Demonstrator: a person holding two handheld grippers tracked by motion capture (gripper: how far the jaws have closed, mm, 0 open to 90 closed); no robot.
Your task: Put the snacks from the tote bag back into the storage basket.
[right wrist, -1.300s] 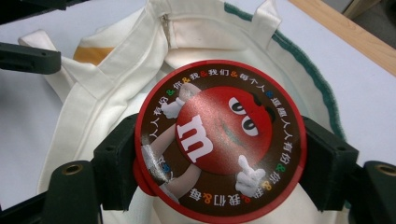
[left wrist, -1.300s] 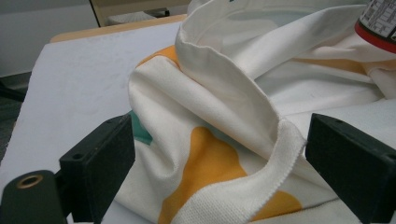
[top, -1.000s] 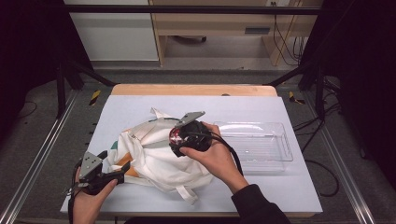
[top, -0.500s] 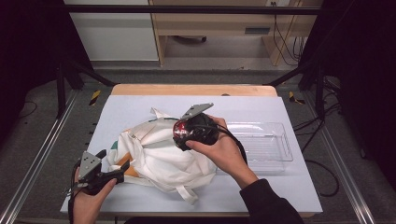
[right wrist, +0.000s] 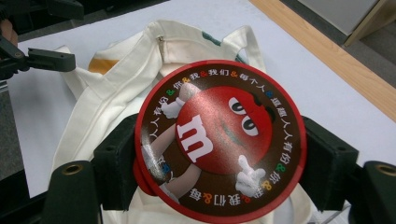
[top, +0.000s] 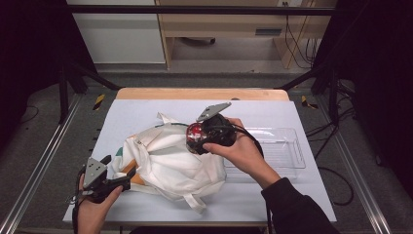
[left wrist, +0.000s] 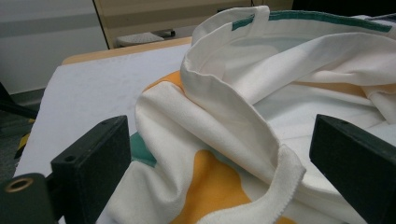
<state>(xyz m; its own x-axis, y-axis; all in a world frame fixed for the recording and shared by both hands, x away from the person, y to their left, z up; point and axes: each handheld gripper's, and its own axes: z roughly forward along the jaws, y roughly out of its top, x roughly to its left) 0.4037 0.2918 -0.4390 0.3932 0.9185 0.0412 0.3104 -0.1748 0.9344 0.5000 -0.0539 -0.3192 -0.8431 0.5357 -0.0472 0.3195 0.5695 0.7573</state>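
White cloth bag (top: 168, 161), one, lies between spread left hand-held gripper (top: 118, 181); right hand-held gripper (right wrist: 219, 154) clamps one red tin (right wrist: 219, 140).

A clear plastic tray (top: 285, 155) lies on the white table (top: 146, 109), before a wooden cabinet (top: 229, 24).

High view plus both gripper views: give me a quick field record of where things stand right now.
right gripper: shut on red M&M's tin, held above the bag
left gripper: open, jaws either side of a fold at the bag's edge
white canvas bag: crumpled on the table, orange and green print, handle loop toward the near edge
clear plastic tray: on the table, past the right hand
table: white top, wooden far edge
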